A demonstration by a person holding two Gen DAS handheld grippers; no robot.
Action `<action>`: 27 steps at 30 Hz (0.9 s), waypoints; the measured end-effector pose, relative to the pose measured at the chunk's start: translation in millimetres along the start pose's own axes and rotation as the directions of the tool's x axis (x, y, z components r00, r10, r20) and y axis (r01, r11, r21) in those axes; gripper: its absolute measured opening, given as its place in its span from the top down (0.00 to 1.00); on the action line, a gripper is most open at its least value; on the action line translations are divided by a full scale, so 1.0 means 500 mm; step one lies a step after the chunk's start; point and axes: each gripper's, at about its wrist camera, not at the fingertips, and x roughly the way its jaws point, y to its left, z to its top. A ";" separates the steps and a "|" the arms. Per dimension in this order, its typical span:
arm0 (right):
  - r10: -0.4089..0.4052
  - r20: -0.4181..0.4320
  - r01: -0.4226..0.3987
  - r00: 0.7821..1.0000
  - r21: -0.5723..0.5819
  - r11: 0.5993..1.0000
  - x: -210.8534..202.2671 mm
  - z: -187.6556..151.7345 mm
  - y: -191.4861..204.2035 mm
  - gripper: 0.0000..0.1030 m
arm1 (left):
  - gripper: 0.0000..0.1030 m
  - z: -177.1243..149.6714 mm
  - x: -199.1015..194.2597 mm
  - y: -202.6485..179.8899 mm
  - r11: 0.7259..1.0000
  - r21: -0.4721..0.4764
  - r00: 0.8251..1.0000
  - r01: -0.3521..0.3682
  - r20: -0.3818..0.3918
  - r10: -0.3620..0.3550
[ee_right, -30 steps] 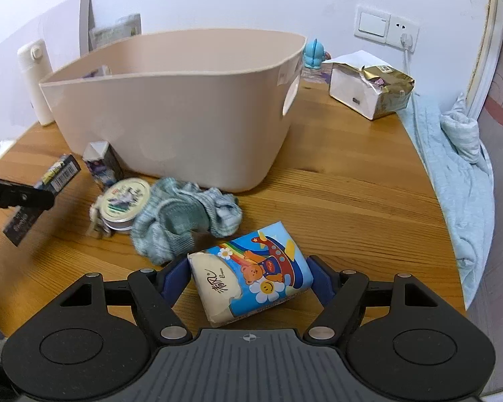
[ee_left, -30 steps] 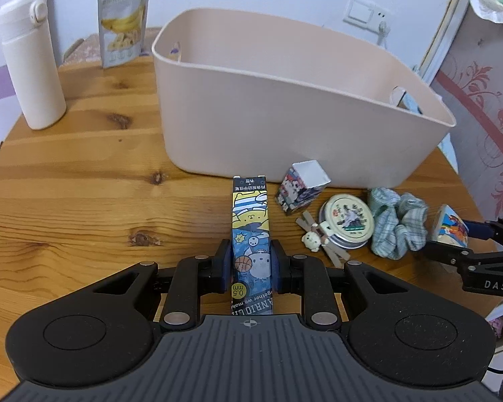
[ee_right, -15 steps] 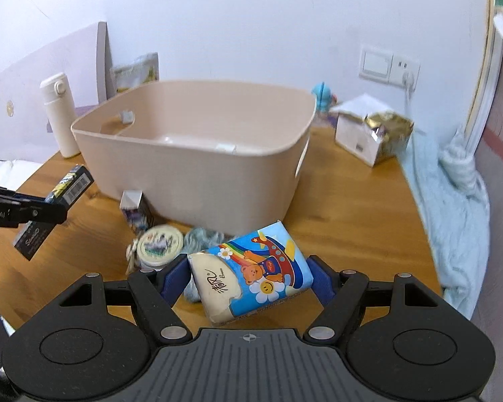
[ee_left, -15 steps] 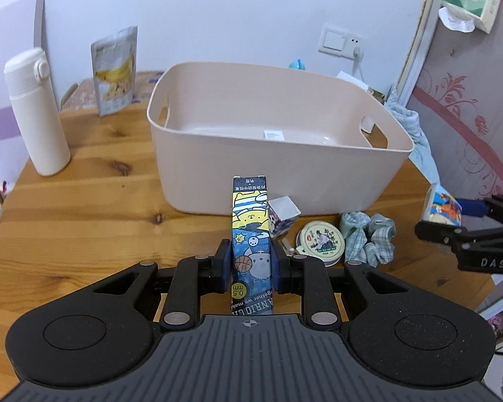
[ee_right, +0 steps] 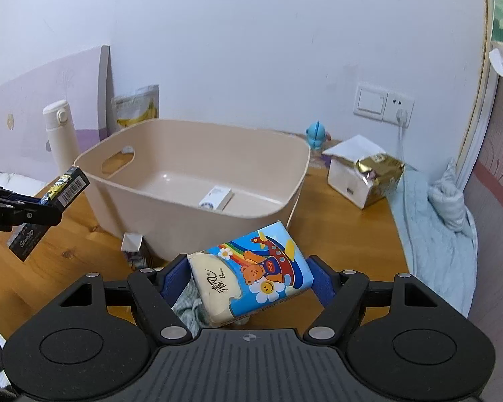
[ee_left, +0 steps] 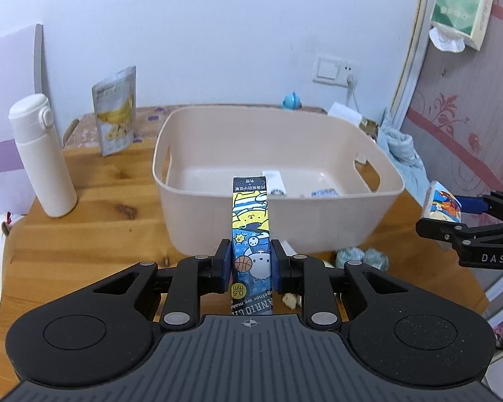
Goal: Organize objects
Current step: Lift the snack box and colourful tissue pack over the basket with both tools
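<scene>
My left gripper (ee_left: pixel 250 264) is shut on a tall blue cartoon pen box (ee_left: pixel 250 227), held in the air in front of the beige plastic bin (ee_left: pixel 218 221). My right gripper (ee_right: pixel 248 281) is shut on a colourful tissue pack (ee_right: pixel 251 274), held above the table near the bin's (ee_right: pixel 191 221) front right corner. The bin holds a small white box (ee_right: pixel 216 197). From the right wrist view the left gripper and pen box (ee_right: pixel 55 197) show at left. The tissue pack also shows in the left wrist view (ee_left: pixel 441 201).
On the wooden table (ee_left: pixel 84 234) stand a white bottle (ee_left: pixel 43 154) and a banana snack bag (ee_left: pixel 115 110). A green scrunchie (ee_left: pixel 362 256) and a small carton (ee_right: pixel 134 246) lie in front of the bin. A gold-topped box (ee_right: pixel 365 174), a blue figure (ee_right: pixel 317 134) and a blue cloth (ee_right: pixel 432 234) lie right.
Both grippers have risen with their objects; the bin's inside now shows from above. The items on the table dropped low in both views.
</scene>
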 end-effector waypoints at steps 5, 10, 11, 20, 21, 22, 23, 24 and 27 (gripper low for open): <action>-0.008 0.033 0.008 0.999 0.004 1.000 -0.002 0.025 -0.003 0.29 | 0.77 0.034 0.003 0.003 1.000 0.001 0.999 -0.006 0.036 0.006; 0.001 0.056 -0.002 0.998 0.012 1.000 0.008 0.048 -0.006 0.29 | 0.77 0.070 0.022 0.007 1.000 -0.004 0.998 -0.011 0.058 0.011; 0.000 0.059 -0.001 0.998 0.011 1.000 0.011 0.054 -0.007 0.29 | 0.77 0.077 0.026 0.006 1.000 -0.004 0.998 -0.012 0.062 0.012; 0.007 0.076 -0.009 0.997 0.027 1.000 0.055 0.100 -0.010 0.29 | 0.77 0.130 0.096 -0.018 1.000 0.020 0.999 0.022 0.039 -0.022; 0.009 0.075 -0.011 0.997 0.029 1.000 0.062 0.104 -0.011 0.29 | 0.77 0.135 0.106 -0.021 1.000 0.024 0.999 0.019 0.035 -0.020; 0.010 0.074 -0.012 0.997 0.030 0.999 0.070 0.110 -0.011 0.29 | 0.77 0.138 0.113 -0.024 0.999 0.030 0.999 0.017 0.033 -0.018; 0.011 0.073 -0.013 0.997 0.030 0.999 0.076 0.114 -0.011 0.29 | 0.77 0.143 0.120 -0.027 0.999 0.039 0.999 0.015 0.033 -0.016; 0.012 0.072 -0.014 0.997 0.031 0.999 0.083 0.118 -0.012 0.29 | 0.77 0.147 0.128 -0.032 0.999 0.049 0.999 0.012 0.034 -0.013; 0.015 0.067 -0.016 0.998 0.028 0.999 0.103 0.129 -0.011 0.29 | 0.77 0.162 0.153 -0.042 0.997 0.071 0.999 -0.006 0.033 0.003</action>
